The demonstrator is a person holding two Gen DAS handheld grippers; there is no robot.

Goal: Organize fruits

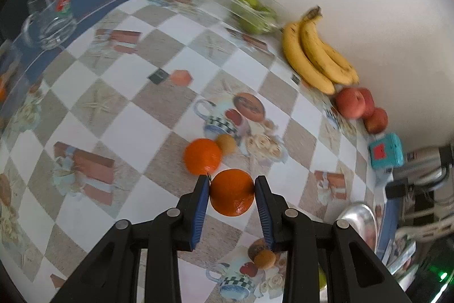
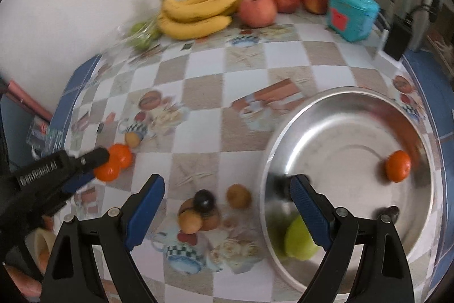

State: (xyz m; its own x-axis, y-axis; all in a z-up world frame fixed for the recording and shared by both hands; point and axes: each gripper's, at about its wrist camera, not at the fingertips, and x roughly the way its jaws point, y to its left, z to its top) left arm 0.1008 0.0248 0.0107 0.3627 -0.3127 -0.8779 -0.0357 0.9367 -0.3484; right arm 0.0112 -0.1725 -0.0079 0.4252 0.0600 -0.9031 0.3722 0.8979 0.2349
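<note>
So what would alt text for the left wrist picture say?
The left gripper clamps an orange above a checked tablecloth, a second orange just behind. Bananas and apples line the wall.

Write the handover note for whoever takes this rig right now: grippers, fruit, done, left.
Left gripper: shut on an orange, beside a second orange on the table.
Right gripper: open, empty, near the metal bowl.
Done: one orange and a green fruit lie in the bowl.
Left: the held orange and the second one; bananas, three apples and the bagged green fruit by the wall.
</note>
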